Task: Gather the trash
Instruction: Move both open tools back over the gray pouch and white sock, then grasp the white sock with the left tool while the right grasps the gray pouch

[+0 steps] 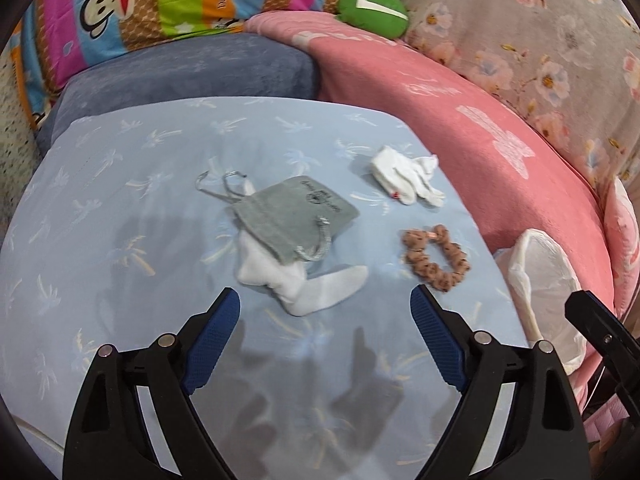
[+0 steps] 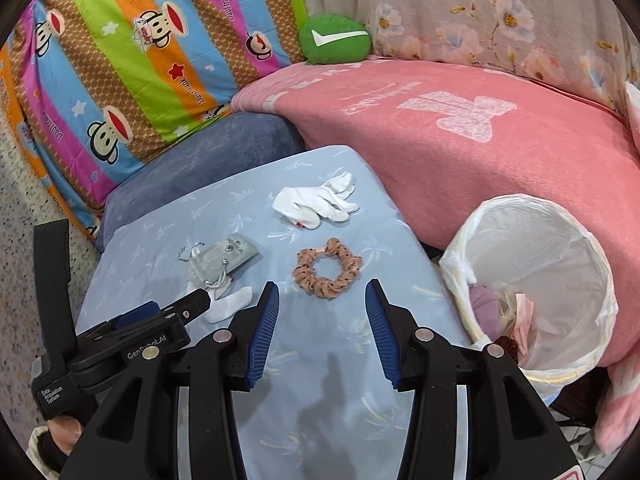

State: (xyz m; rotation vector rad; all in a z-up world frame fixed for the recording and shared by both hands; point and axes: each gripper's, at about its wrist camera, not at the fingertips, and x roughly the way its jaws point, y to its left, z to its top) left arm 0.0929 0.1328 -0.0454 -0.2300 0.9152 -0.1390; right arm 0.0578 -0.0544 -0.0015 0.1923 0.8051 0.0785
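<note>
White sock (image 1: 316,288) lies between left tool (image 1: 325,320) tips.

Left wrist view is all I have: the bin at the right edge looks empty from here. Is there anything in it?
Observer: Yes. The right wrist view looks into the bin: pink and purple scraps lie at the bottom.
Operator: Where is the right gripper?
Observer: The right gripper is open, with the scrunchie just ahead of its fingers, not yet between them.
Operator: And my own gripper?
Observer: The left gripper is also open, empty, and seen from the right it sits beside the sock that lies partly under the grey pouch.
</note>
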